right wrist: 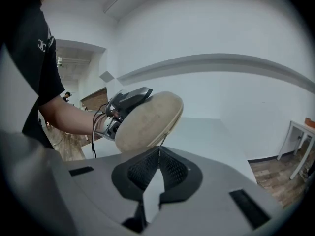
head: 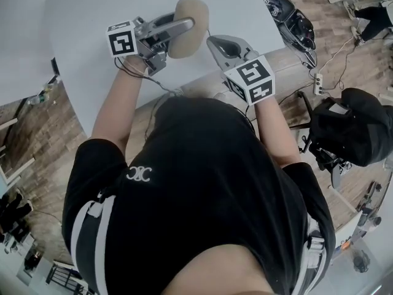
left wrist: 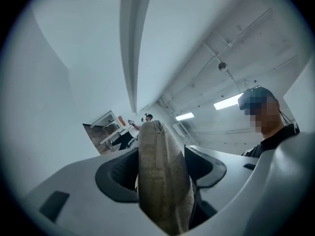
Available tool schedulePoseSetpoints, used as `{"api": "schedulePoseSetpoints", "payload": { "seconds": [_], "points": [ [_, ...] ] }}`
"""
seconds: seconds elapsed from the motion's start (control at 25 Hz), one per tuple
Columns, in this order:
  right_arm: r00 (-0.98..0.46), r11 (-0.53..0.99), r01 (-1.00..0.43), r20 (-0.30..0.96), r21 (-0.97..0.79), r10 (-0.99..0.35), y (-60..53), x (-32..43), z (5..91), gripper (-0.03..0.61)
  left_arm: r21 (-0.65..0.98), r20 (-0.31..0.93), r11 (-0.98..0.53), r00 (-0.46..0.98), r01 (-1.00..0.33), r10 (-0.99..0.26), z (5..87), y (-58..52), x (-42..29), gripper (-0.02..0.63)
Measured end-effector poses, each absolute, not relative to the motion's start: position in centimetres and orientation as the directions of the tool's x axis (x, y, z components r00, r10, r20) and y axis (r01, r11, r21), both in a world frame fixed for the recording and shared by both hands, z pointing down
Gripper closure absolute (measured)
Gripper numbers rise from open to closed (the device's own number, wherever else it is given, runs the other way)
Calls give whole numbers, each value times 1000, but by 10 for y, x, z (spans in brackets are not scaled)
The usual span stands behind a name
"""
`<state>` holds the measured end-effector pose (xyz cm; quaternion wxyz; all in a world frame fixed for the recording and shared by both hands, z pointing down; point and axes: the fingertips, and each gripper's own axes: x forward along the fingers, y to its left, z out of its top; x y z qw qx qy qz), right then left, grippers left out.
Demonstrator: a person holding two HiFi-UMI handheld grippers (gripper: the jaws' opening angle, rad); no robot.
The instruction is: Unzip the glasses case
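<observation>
A tan oval glasses case [head: 189, 18] hangs above the white table [head: 86, 48]. My left gripper [head: 177, 29] is shut on it, with the pads pressing both broad sides [left wrist: 162, 181]. In the right gripper view the case [right wrist: 147, 122] stands on edge with its zipper seam facing me. A thin dark zipper pull [right wrist: 162, 140] runs from the seam down into the tips of my right gripper [right wrist: 159, 154]. That right gripper [head: 212, 42] sits just right of the case and is shut on the pull. The left gripper [right wrist: 129, 98] shows behind the case there.
The table's rounded near edge runs right in front of the person's body. A black bag on a chair [head: 353, 125] stands to the right on the wooden floor. Dark gear [head: 288, 14] and a power strip with cables [head: 317, 85] lie beyond the table's right edge.
</observation>
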<state>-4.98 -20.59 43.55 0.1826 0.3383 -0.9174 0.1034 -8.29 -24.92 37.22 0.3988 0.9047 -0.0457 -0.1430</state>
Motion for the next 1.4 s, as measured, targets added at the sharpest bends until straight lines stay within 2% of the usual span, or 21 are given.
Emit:
{"api": "schedulePoseSetpoints", "payload": {
  "seconds": [0.24,0.6,0.8,1.04,1.16,1.2,1.24,1.28,1.4],
  "points": [
    [-722,774,-630,421,-71,-549,-204,-58,441,558,816,-349,-571,866,93,-358,366,-280,-95,325],
    [-772,829,-550,442,-105,-456,-178,-88,456,560,868,-364,-491,769,75,-526,374,-308,-104,325],
    [-801,863,-498,425,-82,-422,-174,-106,449,559,861,-387,-501,752,88,-534,368,-312,-93,325],
    [-798,882,-471,426,1,-426,-173,-120,453,558,857,-354,-511,795,65,-493,371,-307,-78,324],
    [-803,854,-516,388,-71,-453,-172,-106,458,555,863,-337,-504,784,36,-522,376,-309,-85,324],
    [-804,829,-543,368,-132,-467,-176,-98,459,503,865,-328,-501,782,24,-529,378,-310,-89,324],
    [-797,792,-577,346,-197,-495,-182,-89,457,347,867,-317,-499,784,11,-534,382,-310,-92,324],
    [-779,744,-619,325,-253,-537,-193,-80,454,319,868,-302,-497,788,-5,-536,385,-308,-96,324],
    [-710,610,-701,285,-369,-644,-224,-60,442,307,865,-249,-499,824,-46,-508,400,-294,-96,324]
  ]
}}
